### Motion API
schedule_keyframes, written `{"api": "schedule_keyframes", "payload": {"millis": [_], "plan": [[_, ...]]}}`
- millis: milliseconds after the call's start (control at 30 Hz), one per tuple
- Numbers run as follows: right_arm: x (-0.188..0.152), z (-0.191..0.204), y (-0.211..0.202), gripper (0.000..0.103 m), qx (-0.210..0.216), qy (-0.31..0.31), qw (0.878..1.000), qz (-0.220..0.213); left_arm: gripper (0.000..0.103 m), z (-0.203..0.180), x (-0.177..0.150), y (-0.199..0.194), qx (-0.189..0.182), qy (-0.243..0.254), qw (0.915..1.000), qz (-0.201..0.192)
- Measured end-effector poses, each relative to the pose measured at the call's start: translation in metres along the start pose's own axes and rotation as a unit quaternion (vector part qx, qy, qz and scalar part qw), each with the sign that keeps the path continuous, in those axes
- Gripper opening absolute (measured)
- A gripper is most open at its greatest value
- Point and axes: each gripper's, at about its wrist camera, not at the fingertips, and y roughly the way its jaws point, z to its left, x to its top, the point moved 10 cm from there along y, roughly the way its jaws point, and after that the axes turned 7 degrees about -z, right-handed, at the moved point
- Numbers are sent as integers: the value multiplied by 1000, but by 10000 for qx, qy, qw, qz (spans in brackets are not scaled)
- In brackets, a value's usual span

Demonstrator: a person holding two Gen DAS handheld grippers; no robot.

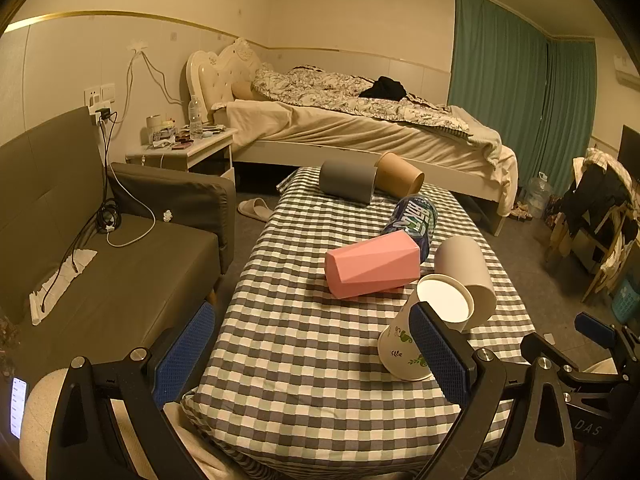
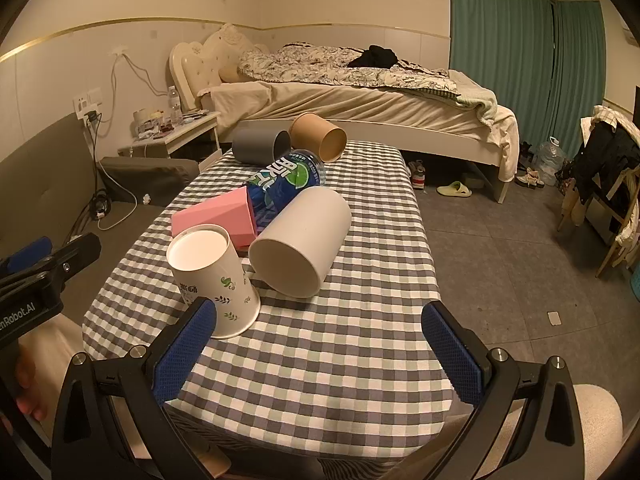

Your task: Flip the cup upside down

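Unmade bed (image 1: 360, 120), teal curtains (image 1: 500, 64), grey sofa (image 1: 100, 240), cream walls (image 1: 320, 0)

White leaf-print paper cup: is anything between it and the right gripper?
Nothing visible. The white leaf-print paper cup already stands upside down on the checked tablecloth, just beyond the right gripper, whose fingers are open. The beige cup lies behind it, not in between.
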Motion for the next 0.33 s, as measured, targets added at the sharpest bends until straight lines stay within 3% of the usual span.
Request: {"api": "schedule_keyframes", "payload": {"millis": [333], "plan": [[-2, 0, 1, 103, -9, -26, 10000, 22, 101, 2, -2, 0, 29, 72, 10000, -28]]}}
